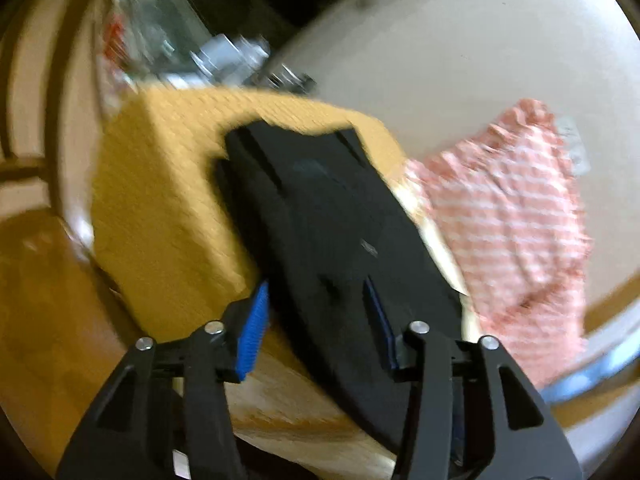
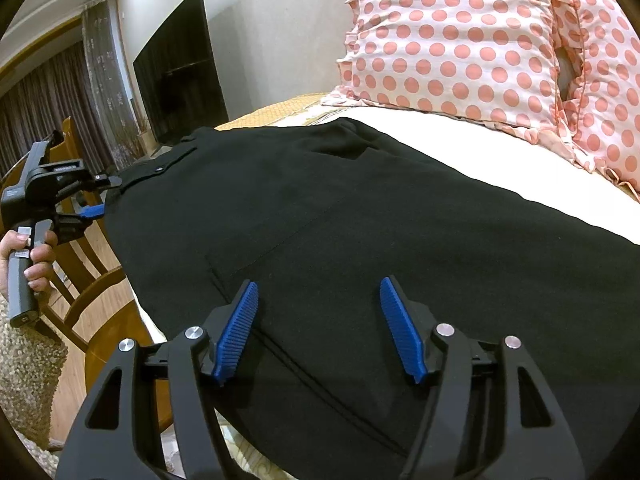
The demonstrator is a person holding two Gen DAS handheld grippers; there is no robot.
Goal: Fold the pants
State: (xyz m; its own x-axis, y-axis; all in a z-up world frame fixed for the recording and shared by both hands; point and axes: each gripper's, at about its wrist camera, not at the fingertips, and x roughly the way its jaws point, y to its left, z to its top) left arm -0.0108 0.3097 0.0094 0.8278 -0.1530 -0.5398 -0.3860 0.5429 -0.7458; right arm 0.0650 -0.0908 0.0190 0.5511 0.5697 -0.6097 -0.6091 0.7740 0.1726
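Black fabric pants (image 2: 360,216) lie spread flat on bed, just below polka-dot pink-white pillow (image 2: 480,40). Right gripper (image 2: 318,328) hovers over them, fingers apart, holding nothing. Left gripper (image 1: 316,312), fingers apart, straddles pants' edge at waistband.

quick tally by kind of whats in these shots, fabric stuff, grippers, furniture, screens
Black pants: 1
Polka-dot pillows: 2
Yellow woven mat: 1
Grippers, left and right: 2
Wooden chair: 1
Dark TV screen: 1
Total: 8
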